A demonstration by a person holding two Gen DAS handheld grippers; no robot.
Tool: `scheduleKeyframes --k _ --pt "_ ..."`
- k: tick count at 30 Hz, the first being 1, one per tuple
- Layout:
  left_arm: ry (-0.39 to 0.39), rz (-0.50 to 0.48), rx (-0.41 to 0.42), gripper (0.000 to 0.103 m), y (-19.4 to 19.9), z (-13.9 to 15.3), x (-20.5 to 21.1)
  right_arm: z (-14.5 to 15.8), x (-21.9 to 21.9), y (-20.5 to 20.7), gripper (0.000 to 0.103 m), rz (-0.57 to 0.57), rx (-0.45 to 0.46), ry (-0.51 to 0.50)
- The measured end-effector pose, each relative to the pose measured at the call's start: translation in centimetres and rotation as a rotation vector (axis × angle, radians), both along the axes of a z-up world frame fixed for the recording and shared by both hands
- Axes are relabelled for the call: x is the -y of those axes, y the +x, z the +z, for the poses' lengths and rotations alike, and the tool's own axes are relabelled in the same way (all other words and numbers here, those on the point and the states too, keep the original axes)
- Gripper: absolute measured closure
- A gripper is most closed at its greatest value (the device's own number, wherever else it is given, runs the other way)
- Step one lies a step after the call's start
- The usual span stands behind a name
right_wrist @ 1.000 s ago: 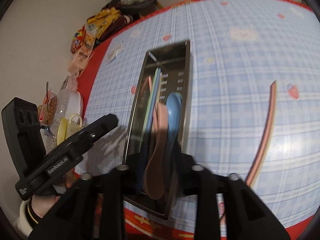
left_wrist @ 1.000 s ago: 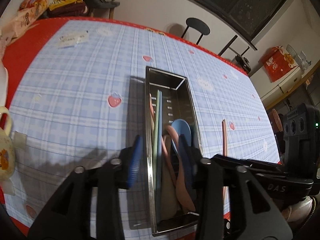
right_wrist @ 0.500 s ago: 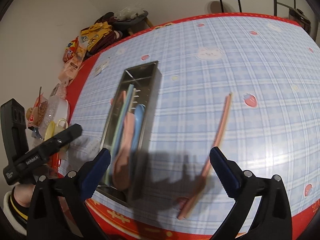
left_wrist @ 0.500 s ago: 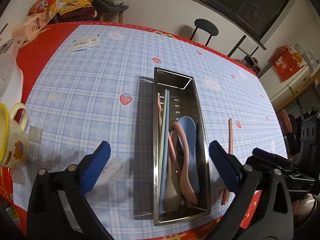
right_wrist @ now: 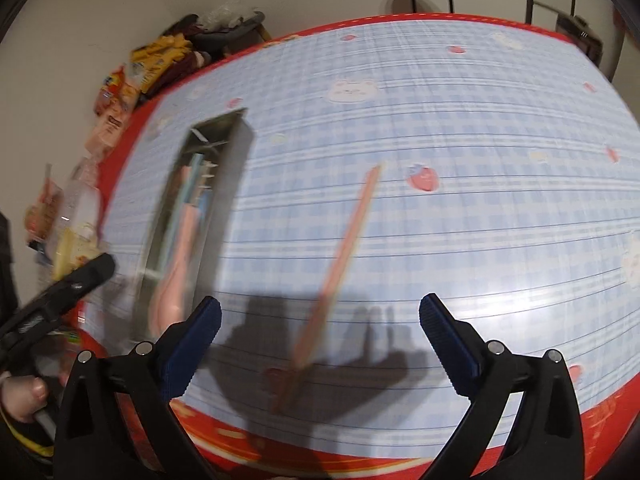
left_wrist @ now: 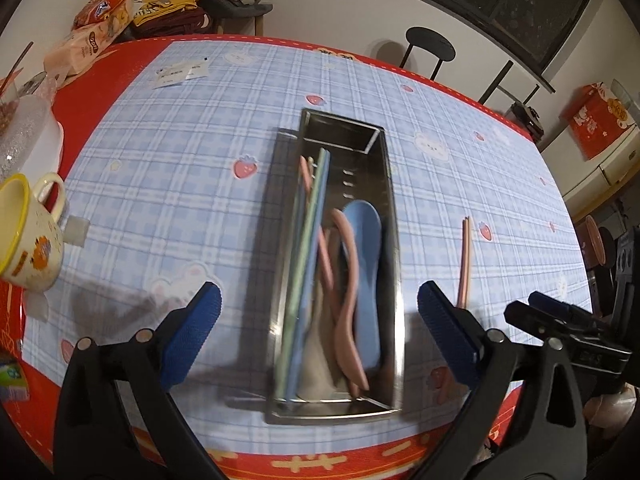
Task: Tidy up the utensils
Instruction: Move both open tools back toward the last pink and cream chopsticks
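Observation:
A long steel utensil tray lies on the blue checked tablecloth, holding a blue spoon, a pink spoon and green, blue and pink chopsticks. My left gripper hangs wide open above the tray's near end, nothing between its blue pads. A pair of pink chopsticks lies loose on the cloth to the right of the tray; it also shows as the thin pink chopsticks in the left wrist view. My right gripper is wide open above their near end, empty.
A yellow-rimmed mug and a clear lidded container stand at the table's left edge. Snack bags and clothes pile up at the far left corner. A black stool stands beyond the far edge. The red border marks the near edge.
Both grippers went from nearly closed inside the tray to wide open. The left one pulled back from the tray. The right one swung right, from the tray to above the loose pink chopsticks.

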State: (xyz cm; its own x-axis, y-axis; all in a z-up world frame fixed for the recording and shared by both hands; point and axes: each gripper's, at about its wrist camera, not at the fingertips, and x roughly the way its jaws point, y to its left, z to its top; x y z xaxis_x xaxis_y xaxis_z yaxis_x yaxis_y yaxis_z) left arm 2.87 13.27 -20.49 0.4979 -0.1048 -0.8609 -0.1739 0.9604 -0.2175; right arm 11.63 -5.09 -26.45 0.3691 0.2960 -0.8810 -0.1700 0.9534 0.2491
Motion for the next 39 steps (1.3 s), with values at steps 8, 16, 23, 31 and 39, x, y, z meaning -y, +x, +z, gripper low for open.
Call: scheduleKeyframes --k 8,16,23,31,39 --pt "0.020 -0.016 -0.037 0.006 -1.2 -1.4 3.7 -2.8 1.4 0.1 0.006 0.053 -0.039 -0.120" --pt "0.052 0.000 -0.051 0.006 -2.4 -1.8 4.6 -4.0 -0.7 0.8 0.006 0.147 -0.010 -0.204" --pt "0.056 0.028 -0.050 0.006 -3.2 -1.8 3.9 -5.1 -1.7 0.8 0.006 0.175 -0.015 -0.288" --pt "0.050 0.019 -0.041 0.006 -3.1 -1.7 3.8 -4.9 -2.9 0.4 0.006 0.210 0.016 -0.360" --pt "0.044 -0.011 -0.032 0.006 -2.4 -1.5 4.6 -5.0 -3.4 0.2 0.006 0.259 0.008 -0.366"
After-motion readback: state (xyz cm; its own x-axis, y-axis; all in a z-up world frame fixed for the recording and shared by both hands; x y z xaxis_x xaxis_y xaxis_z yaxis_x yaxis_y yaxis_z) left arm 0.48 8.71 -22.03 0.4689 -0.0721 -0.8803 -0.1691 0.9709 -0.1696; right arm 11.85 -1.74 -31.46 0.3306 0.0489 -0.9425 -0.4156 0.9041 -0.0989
